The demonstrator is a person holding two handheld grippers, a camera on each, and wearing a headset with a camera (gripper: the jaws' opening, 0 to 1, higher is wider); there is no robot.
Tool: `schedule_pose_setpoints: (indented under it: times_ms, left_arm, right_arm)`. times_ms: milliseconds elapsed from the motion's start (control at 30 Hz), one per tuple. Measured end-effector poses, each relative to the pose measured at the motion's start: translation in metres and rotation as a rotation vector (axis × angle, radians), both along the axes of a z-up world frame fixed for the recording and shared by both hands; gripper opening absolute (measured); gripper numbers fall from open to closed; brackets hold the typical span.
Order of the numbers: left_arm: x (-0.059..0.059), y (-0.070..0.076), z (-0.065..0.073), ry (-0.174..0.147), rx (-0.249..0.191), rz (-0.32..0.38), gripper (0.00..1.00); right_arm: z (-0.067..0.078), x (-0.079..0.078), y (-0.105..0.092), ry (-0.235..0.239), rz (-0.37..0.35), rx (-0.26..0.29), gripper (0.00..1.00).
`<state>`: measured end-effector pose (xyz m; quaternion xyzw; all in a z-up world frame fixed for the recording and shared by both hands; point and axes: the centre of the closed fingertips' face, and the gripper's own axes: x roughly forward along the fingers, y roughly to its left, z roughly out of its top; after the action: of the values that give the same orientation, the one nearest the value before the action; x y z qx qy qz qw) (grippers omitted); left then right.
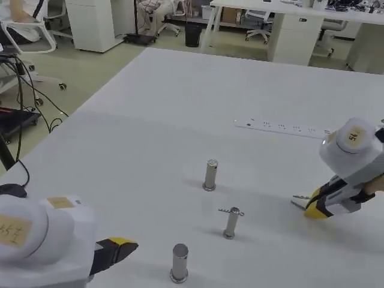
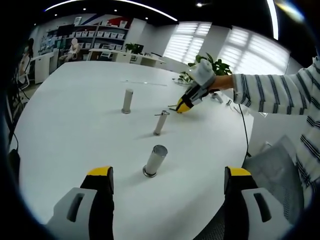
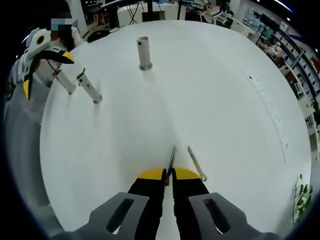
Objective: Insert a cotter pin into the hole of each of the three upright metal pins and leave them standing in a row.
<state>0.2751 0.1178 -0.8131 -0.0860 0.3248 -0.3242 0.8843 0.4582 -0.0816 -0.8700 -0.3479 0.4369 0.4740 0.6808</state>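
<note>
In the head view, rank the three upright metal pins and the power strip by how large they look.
1. power strip, longest.
2. nearest pin, though nearness inflates it.
3. far pin and middle pin, which has a cotter pin through it, look alike.

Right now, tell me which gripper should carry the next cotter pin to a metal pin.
Right. The right gripper is shut on a cotter pin, with a second cotter pin lying beside it. The left gripper hangs open and empty by the nearest metal pin.

Bright even overhead light, soft short shadows, window glare, fisheye bending at edges, slight blur
</note>
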Motion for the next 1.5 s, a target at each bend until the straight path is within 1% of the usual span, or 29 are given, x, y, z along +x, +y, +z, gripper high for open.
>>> schedule_pose_setpoints:
  times_ms: [67, 233, 333, 467, 633, 700, 800, 833, 933, 1000, 1067, 1100, 1200, 1233, 1367, 1433, 1500]
  left_arm:
    - [0.0, 0.001, 0.0, -0.001, 0.0, 0.0, 0.91]
    - [0.0, 0.003, 0.002, -0.01, 0.002, -0.006, 0.91]
    - [0.0, 0.003, 0.004, -0.013, 0.003, -0.007, 0.91]
    - [-0.001, 0.004, 0.006, -0.017, 0.005, -0.011, 0.91]
    - [-0.002, 0.005, 0.008, -0.021, 0.008, -0.013, 0.91]
    - [-0.002, 0.006, 0.009, -0.022, 0.008, -0.011, 0.91]
    - [-0.003, 0.006, 0.011, -0.024, 0.01, -0.011, 0.91]
    - [-0.003, 0.006, 0.012, -0.026, 0.012, -0.01, 0.91]
    - [-0.004, 0.006, 0.016, -0.035, 0.013, -0.008, 0.91]
    - [-0.004, 0.006, 0.019, -0.042, 0.013, -0.006, 0.91]
    - [-0.004, 0.007, 0.02, -0.047, 0.015, -0.006, 0.91]
    - [-0.004, 0.007, 0.021, -0.049, 0.016, -0.007, 0.91]
    - [-0.005, 0.008, 0.022, -0.055, 0.02, -0.01, 0.9]
    - [-0.005, 0.009, 0.023, -0.055, 0.023, -0.01, 0.9]
    - [-0.005, 0.01, 0.024, -0.059, 0.025, -0.011, 0.89]
    - [-0.004, 0.01, 0.026, -0.066, 0.025, -0.015, 0.89]
    - [-0.002, 0.011, 0.029, -0.088, 0.03, -0.021, 0.88]
  right_arm:
    - [0.0, 0.001, 0.0, -0.008, -0.006, -0.002, 0.06]
    - [0.001, 0.002, 0.0, -0.01, -0.051, -0.001, 0.05]
    - [0.0, 0.002, 0.001, -0.026, -0.04, -0.016, 0.04]
    - [0.0, 0.004, 0.0, -0.027, -0.053, -0.033, 0.03]
    - [0.0, 0.006, -0.001, -0.04, -0.045, -0.048, 0.02]
    - [0.0, 0.007, -0.002, -0.047, -0.029, -0.057, 0.02]
    - [-0.001, 0.006, -0.003, -0.044, -0.004, -0.074, 0.02]
    - [-0.001, 0.006, -0.003, -0.052, 0.012, -0.087, 0.02]
    - [0.0, 0.004, -0.004, -0.062, 0.02, -0.094, 0.02]
    - [0.003, 0.003, -0.004, -0.072, 0.028, -0.093, 0.01]
    - [0.011, 0.002, -0.002, -0.082, 0.025, -0.067, 0.01]
    - [0.014, 0.002, -0.002, -0.091, 0.027, -0.065, 0.01]
    - [0.026, 0.001, -0.002, -0.128, 0.051, -0.06, 0.01]
    - [0.027, 0.001, -0.003, -0.133, 0.052, -0.06, 0.01]
    - [0.044, -0.002, -0.001, -0.185, 0.059, -0.029, 0.01]
    - [0.051, -0.004, -0.001, -0.21, 0.068, -0.023, 0.01]
    - [0.058, -0.007, 0.0, -0.234, 0.071, -0.014, 0.01]
